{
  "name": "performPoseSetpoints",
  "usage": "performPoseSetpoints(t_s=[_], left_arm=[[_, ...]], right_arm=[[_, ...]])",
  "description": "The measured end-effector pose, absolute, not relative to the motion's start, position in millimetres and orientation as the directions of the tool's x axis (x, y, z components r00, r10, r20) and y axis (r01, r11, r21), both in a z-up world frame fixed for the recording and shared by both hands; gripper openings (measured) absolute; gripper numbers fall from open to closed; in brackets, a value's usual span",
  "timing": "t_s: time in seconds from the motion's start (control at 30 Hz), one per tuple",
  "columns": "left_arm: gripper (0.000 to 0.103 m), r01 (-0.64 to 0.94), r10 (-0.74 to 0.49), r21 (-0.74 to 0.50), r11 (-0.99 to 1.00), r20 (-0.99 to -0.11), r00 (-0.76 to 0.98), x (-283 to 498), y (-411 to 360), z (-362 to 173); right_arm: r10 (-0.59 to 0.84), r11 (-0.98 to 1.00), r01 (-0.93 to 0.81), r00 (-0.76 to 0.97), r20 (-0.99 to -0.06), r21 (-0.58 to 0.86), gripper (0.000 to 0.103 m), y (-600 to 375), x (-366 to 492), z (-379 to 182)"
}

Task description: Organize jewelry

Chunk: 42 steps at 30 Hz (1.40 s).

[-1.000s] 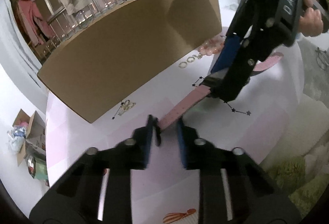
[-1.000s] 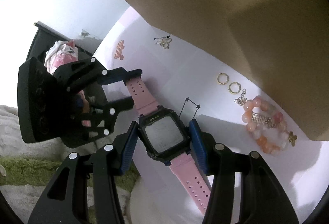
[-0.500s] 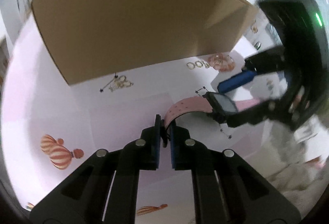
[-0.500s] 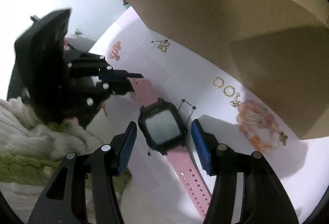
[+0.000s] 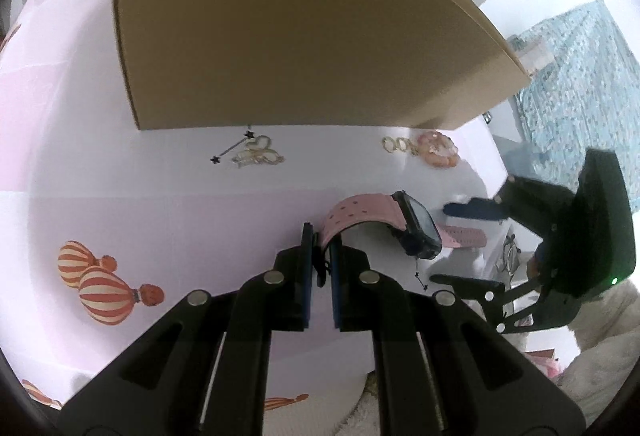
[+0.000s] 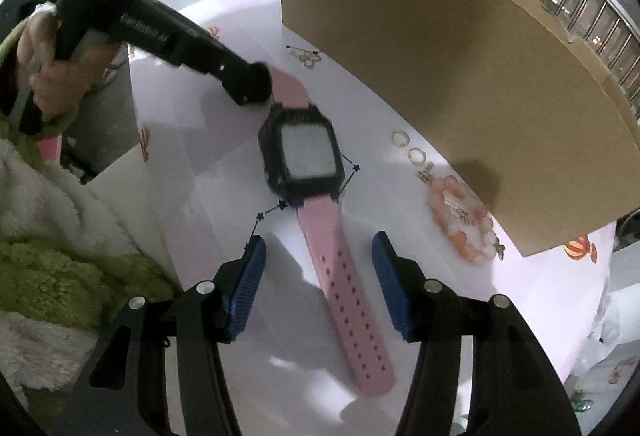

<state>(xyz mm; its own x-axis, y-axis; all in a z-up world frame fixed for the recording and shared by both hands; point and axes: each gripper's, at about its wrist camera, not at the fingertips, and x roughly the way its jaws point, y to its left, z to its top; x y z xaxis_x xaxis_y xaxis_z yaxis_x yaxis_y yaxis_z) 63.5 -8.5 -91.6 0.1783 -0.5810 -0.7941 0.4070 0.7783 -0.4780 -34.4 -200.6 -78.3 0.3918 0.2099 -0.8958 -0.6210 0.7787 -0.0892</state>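
Left fingers (image 5: 321, 250) clenched on watch (image 6: 302, 155) strap, right fingers (image 6: 384, 276) released, cardboard box (image 6: 440, 75), rings (image 6: 408, 145), bead bracelet (image 6: 464, 220) nearby

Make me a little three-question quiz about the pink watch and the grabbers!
1. True or false: the left gripper is shut on the watch strap.
2. What is the right gripper doing? A) squeezing the watch face B) open over the loose strap end C) holding the rings
3. Fill in: the bead bracelet lies beside the cardboard ____.

Key: 1 true; 2 B; 3 box.
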Motion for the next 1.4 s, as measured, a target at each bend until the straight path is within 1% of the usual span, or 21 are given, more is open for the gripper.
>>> performPoseSetpoints(t_s=[0.17, 0.33, 0.6, 0.67, 0.7, 0.73, 0.87, 0.97, 1.0, 1.1, 1.3, 1.4], left_arm=[[0.007, 0.373, -0.584, -0.498, 0.783, -0.794, 0.168, 71.2, -0.3, -92.2], [0.007, 0.373, -0.575, -0.486, 0.791, -0.798, 0.181, 71.0, 3.5, -91.1], [0.007, 0.396, -0.546, -0.441, 0.805, -0.812, 0.206, 66.3, -0.8, -88.1], [0.007, 0.402, -0.538, -0.429, 0.809, -0.816, 0.212, 65.0, -2.2, -87.1], [0.007, 0.404, -0.536, -0.426, 0.810, -0.817, 0.214, 64.6, -4.2, -87.7], [0.007, 0.406, -0.534, -0.422, 0.811, -0.818, 0.216, 64.2, -4.9, -87.5], [0.007, 0.411, -0.529, -0.414, 0.813, -0.819, 0.222, 63.9, -2.3, -87.3], [0.007, 0.415, -0.524, -0.405, 0.815, -0.822, 0.226, 63.5, 1.4, -85.3], [0.007, 0.416, -0.522, -0.403, 0.815, -0.823, 0.226, 63.3, 1.4, -84.9], [0.007, 0.422, -0.515, -0.394, 0.817, -0.826, 0.227, 63.1, 0.7, -84.9], [0.007, 0.441, -0.497, -0.364, 0.820, -0.836, 0.234, 61.6, -5.5, -85.3], [0.007, 0.443, -0.495, -0.363, 0.820, -0.838, 0.230, 62.4, -5.9, -85.4]], right_arm=[[0.194, 0.790, -0.604, 0.403, -0.894, -0.101, 0.051, -208.2, -41.9, -78.0], [0.186, 0.816, -0.571, 0.410, -0.893, -0.092, 0.044, -226.1, -50.3, -76.4], [0.186, 0.843, -0.531, 0.442, -0.878, -0.089, 0.040, -246.3, -64.1, -76.2], [0.176, 0.842, -0.529, 0.450, -0.875, -0.103, 0.038, -249.0, -67.6, -76.2], [0.171, 0.846, -0.523, 0.454, -0.875, -0.105, 0.032, -251.6, -68.2, -75.8], [0.179, 0.851, -0.517, 0.447, -0.877, -0.090, 0.025, -252.7, -67.1, -75.2], [0.207, 0.868, -0.496, 0.421, -0.883, -0.032, 0.023, -252.8, -61.5, -74.0], [0.303, 0.891, -0.438, 0.373, -0.877, 0.121, 0.020, -271.3, -51.0, -70.6], [0.351, 0.890, -0.416, 0.358, -0.865, 0.188, 0.011, -279.0, -48.0, -68.5], [0.393, 0.892, -0.369, 0.352, -0.849, 0.260, 0.006, -292.1, -44.1, -64.0], [0.385, 0.906, -0.327, 0.367, -0.846, 0.270, 0.006, -297.4, -43.0, -66.3], [0.369, 0.921, -0.277, 0.386, -0.846, 0.275, 0.006, -305.8, -36.0, -66.7]])
